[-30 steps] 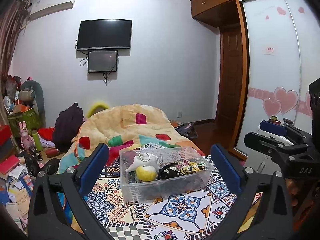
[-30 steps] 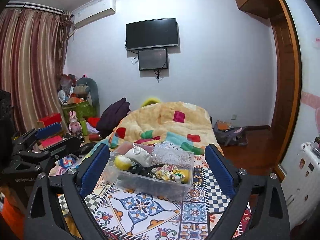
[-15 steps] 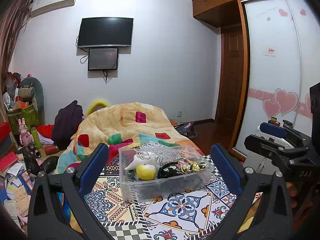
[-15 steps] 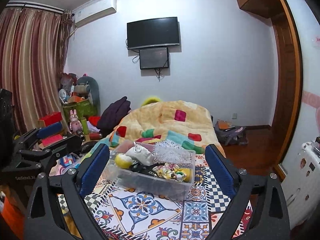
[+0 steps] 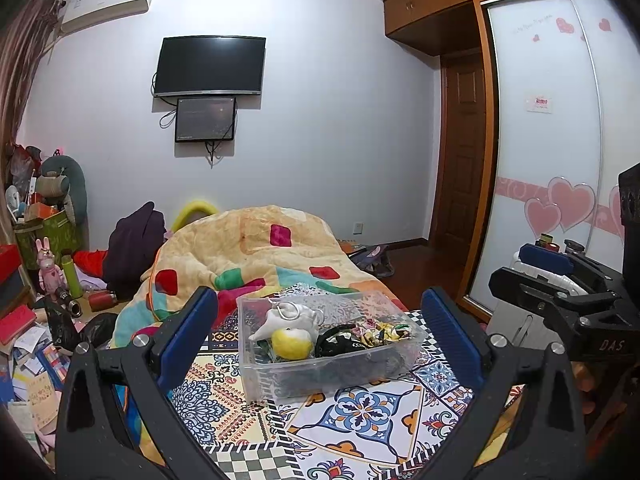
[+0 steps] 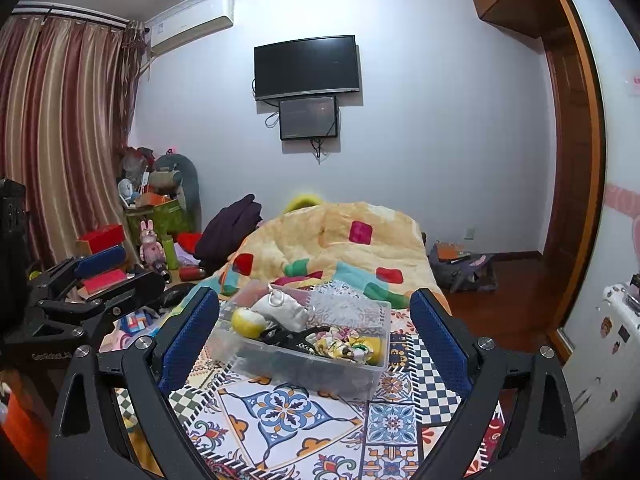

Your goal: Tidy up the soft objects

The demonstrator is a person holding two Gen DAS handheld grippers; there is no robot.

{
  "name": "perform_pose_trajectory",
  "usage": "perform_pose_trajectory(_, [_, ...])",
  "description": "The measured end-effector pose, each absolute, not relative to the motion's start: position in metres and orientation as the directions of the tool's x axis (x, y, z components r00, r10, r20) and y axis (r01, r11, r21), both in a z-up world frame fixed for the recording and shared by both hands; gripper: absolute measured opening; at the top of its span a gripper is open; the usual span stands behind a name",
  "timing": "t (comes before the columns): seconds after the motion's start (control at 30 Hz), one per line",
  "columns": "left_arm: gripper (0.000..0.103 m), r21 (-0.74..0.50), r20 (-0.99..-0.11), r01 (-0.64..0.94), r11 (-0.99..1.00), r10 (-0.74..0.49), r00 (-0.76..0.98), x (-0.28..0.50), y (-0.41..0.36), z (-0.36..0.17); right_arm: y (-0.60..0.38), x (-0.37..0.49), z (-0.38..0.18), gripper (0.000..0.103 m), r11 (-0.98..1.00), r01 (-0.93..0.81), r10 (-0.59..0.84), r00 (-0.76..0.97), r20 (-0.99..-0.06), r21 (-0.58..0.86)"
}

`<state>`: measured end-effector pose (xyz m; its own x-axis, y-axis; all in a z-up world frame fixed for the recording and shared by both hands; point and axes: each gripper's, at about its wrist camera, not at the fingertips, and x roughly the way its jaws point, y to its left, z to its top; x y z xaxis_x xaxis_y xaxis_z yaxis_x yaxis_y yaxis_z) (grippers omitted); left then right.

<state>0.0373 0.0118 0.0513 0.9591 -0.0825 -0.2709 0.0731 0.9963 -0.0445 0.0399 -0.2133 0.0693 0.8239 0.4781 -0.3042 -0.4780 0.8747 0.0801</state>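
A clear plastic bin (image 5: 372, 364) stands on the patterned cloth on the bed; it also shows in the right wrist view (image 6: 352, 364). Inside lie a white soft toy (image 5: 288, 318), a yellow plush ball (image 5: 291, 343), a black soft item (image 5: 340, 340) and a floral scrunchie (image 5: 378, 327). My left gripper (image 5: 320, 334) is open and empty, held back from the bin, its fingers framing it. My right gripper (image 6: 314, 330) is open and empty too, to the right of the left one; it also shows in the left wrist view (image 5: 560, 280).
A yellow quilt with coloured patches (image 5: 260, 252) is heaped behind the bin. Cluttered toys, bottles and books (image 5: 48, 280) lie at the left. A wardrobe with heart decals (image 5: 560, 208) stands at the right. A TV (image 5: 210, 66) hangs on the far wall.
Both wrist views have tilted up slightly, so the bin sits a little lower in frame. Both grippers stay open and the bin's contents have not moved.
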Motion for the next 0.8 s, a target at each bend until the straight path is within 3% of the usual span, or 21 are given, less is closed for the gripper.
perform_pose_trajectory(0.8, [0.103, -0.068, -0.289, 0.091, 0.994, -0.107, 0.951, 0.0396, 0.0088, 0.0503, -0.2102, 0.0416, 0.0642, 0.096, 0.870, -0.487, 0.485, 0.813, -0.323, 0.080])
